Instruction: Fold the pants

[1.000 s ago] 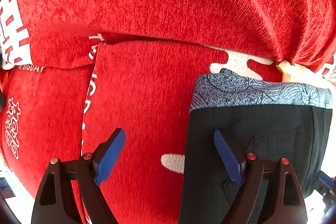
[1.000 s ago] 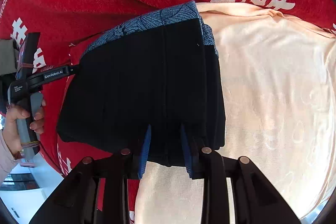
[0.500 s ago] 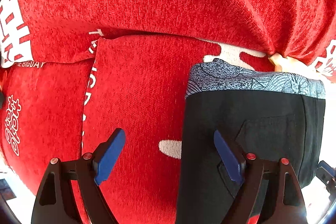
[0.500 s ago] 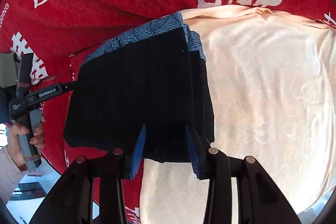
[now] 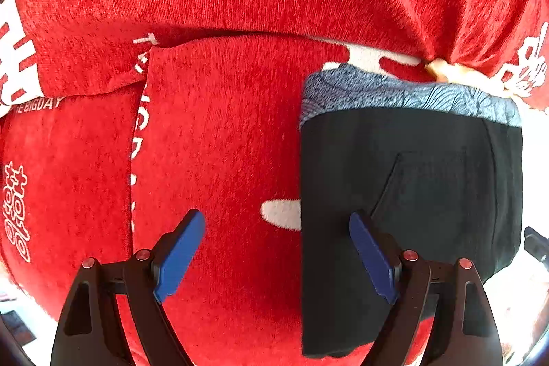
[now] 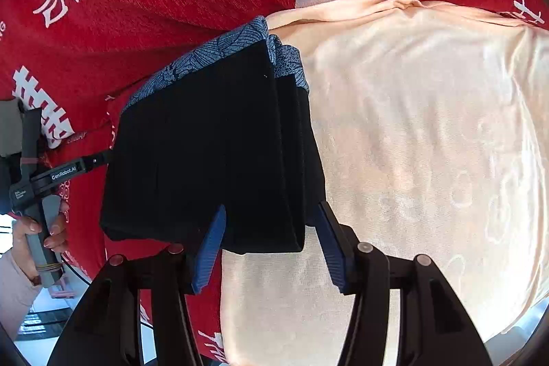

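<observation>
The black pants [image 6: 206, 153] lie folded into a compact stack with a blue patterned waistband [image 6: 212, 50] at the far end, resting on the red cover. In the left wrist view the pants [image 5: 411, 187] fill the right half. My left gripper [image 5: 278, 249] stands open above the red cloth at the stack's left edge, its right finger [image 5: 370, 259] over the black fabric. My right gripper [image 6: 271, 246] is at the stack's near right corner. Its jaws are opening, and the corner lies between them without the pads pressing on it.
A red cover [image 5: 223, 126] with white lettering spans the surface and folds up behind. A peach cloth [image 6: 429, 143] lies spread to the right of the pants. A hand [image 6: 34, 228] holds the left gripper's handle at the left edge of the right wrist view.
My right gripper's jaws have spread apart and let go of the pants' near edge, drawing back a little. The left gripper has kept its wide stance beside the stack.
</observation>
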`<state>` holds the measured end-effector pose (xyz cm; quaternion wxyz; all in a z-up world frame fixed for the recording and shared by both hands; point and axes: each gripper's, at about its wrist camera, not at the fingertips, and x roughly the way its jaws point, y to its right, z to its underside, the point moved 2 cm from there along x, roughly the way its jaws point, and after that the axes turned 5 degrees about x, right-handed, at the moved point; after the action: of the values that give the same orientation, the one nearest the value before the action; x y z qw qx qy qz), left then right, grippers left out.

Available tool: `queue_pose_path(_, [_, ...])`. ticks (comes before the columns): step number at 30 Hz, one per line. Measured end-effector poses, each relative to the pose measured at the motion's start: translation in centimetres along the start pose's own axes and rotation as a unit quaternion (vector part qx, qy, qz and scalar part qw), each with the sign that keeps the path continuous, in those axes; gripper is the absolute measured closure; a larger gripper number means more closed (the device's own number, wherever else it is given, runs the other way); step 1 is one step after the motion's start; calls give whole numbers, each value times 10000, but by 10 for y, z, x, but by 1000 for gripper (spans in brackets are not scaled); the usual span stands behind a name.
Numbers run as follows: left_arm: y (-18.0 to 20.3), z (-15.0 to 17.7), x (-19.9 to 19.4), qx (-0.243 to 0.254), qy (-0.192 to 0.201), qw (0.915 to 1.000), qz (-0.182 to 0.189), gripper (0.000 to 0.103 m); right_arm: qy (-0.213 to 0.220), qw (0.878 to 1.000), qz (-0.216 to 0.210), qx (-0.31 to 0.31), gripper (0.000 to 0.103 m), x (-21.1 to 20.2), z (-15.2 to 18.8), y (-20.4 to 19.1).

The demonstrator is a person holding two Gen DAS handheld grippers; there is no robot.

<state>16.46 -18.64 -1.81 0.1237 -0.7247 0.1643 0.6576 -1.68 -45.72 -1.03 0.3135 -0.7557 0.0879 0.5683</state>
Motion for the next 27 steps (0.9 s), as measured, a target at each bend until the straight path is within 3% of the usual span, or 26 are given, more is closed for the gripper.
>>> queue_pose_path(4, [1, 0, -1, 48, 27, 10000, 50, 16, -34, 9999, -66, 79, 41, -1, -6, 8])
queue_pose_path(7, [2, -2, 0, 70, 73, 9998, 164, 16, -4, 9997, -157, 167, 28, -2, -10, 18])
queue_pose_path(9, [1, -4, 0, 11, 59, 9991, 423, 0, -14, 9994, -265, 205, 24, -1, -16, 21])
queue_pose_path(13, [0, -8, 0, -140, 30, 9937, 1109, 0, -116, 9986, -475, 201, 24, 7, -25, 26])
queue_pose_path(22, [7, -22, 36, -218, -465, 9813, 1856, 0, -440, 9907, -1218, 422, 23, 35, -46, 48])
queue_pose_path(27, [14, -28, 42, -196, -465, 9761, 2113, 0, -712, 9850, -1497, 482, 23, 50, -54, 63])
